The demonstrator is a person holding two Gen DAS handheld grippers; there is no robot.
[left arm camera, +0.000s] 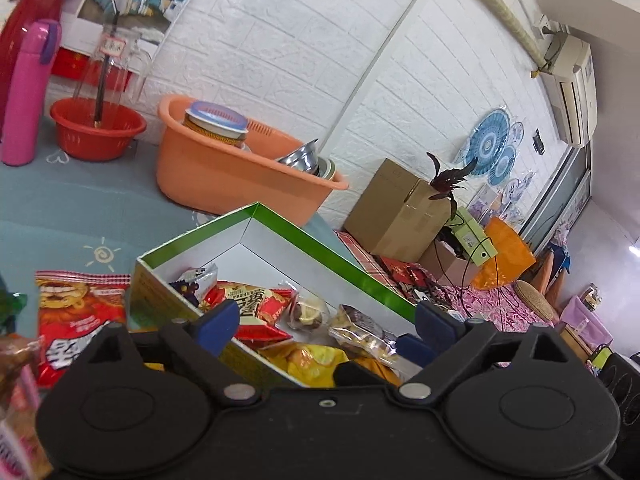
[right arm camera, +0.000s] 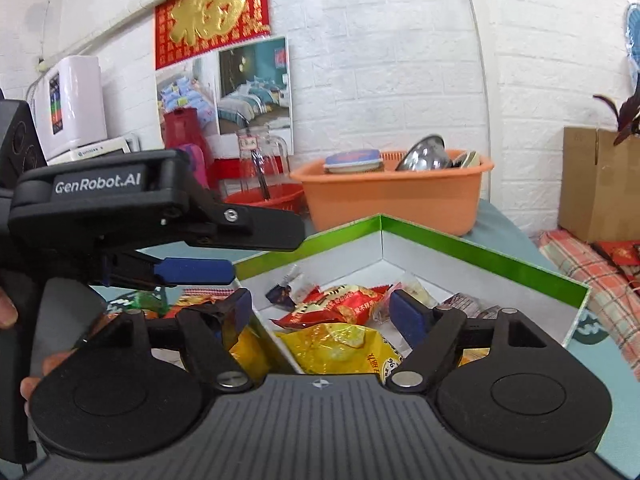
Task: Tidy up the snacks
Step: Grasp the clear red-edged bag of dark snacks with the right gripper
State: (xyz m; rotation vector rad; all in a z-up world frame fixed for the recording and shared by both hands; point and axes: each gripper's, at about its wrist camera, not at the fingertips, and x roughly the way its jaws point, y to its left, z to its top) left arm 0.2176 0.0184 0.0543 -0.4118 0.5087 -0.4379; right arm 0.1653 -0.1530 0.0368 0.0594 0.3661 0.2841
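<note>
A green-rimmed white box (left arm camera: 328, 250) sits on the blue-grey table and holds several snack packets: a red one (left arm camera: 256, 304), a yellow one (left arm camera: 308, 358) and clear-wrapped ones (left arm camera: 360, 330). My left gripper (left arm camera: 326, 322) is open and empty, its blue pads astride the box's near wall. A red snack bag (left arm camera: 80, 312) lies on the table left of the box. In the right wrist view my right gripper (right arm camera: 320, 312) is open and empty just over the box (right arm camera: 480, 258), above a yellow packet (right arm camera: 340, 346) and a red packet (right arm camera: 336, 306). The left gripper shows at the left, side-on (right arm camera: 192, 270).
An orange basin (left arm camera: 224, 184) with bowls and a lidded tub stands behind the box. A red bowl (left arm camera: 98, 130), a glass jar (left arm camera: 114, 68) and a pink flask (left arm camera: 28, 92) stand at the far left. A cardboard box (left arm camera: 396, 212) sits beyond the table's right edge.
</note>
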